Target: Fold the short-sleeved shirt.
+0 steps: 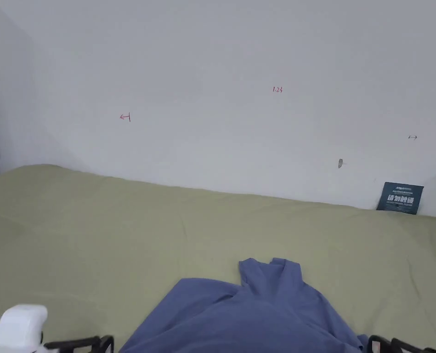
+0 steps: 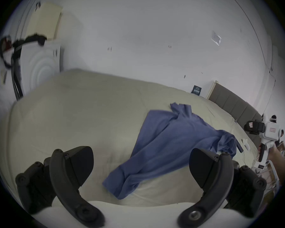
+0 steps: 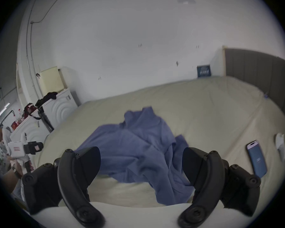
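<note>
A blue short-sleeved shirt (image 1: 253, 312) lies crumpled on a pale green bed (image 1: 120, 230), with one sleeve or collar end pointing toward the wall. In the left gripper view the shirt (image 2: 174, 142) stretches ahead and to the right of my left gripper (image 2: 141, 167), whose black jaws stand wide apart and hold nothing. In the right gripper view the shirt (image 3: 138, 151) lies just beyond my right gripper (image 3: 141, 167), also open with nothing between its jaws. Both grippers hover near the bed's front edge, apart from the cloth.
A blue phone (image 3: 257, 159) and a small white object (image 3: 280, 144) lie on the bed to the shirt's right. A grey headboard (image 3: 260, 73) is at the right, a white wall (image 1: 221, 92) behind, and white cabinets (image 3: 56, 109) with dark items stand at the left.
</note>
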Tool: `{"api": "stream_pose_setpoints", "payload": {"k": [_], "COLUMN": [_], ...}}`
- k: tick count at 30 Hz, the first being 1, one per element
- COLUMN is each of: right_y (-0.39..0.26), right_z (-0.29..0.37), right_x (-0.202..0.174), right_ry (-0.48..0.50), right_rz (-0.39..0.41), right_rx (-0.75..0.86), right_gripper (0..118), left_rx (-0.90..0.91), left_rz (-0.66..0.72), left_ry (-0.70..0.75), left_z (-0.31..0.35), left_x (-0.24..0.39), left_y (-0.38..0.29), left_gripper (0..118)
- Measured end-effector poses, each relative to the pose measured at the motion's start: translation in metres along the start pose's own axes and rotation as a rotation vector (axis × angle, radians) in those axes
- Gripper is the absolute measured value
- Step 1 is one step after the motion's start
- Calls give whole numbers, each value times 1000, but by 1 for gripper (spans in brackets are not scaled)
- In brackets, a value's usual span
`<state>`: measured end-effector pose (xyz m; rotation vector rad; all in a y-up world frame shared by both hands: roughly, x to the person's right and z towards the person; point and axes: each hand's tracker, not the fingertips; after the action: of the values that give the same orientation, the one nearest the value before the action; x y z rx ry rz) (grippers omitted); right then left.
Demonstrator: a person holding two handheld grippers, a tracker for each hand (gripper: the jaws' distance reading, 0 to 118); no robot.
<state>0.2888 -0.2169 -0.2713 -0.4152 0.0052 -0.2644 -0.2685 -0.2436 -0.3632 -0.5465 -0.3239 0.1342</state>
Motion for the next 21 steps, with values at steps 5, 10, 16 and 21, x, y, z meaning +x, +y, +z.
{"api": "stream_pose_setpoints", "payload": {"k": [5, 10, 16, 21], "right_y": [-2, -41, -106, -129], "right_z": [49, 98, 138, 144], "right_x": [-55, -99, -132, -144], "right_ry": [-39, -93, -105, -61], "right_rz": [13, 117, 172, 151], "right_rx": [52, 68, 20, -49], "right_gripper": [105, 67, 7, 1], "left_rx": [86, 109, 86, 27], "left_rz": [-102, -115, -110, -150], "left_ry": [103, 179, 228, 241], "left_z": [32, 80, 134, 153], "left_x": [63, 114, 135, 136], "left_y": [8, -24, -96, -125], "left_gripper": [117, 51, 3, 0]}}
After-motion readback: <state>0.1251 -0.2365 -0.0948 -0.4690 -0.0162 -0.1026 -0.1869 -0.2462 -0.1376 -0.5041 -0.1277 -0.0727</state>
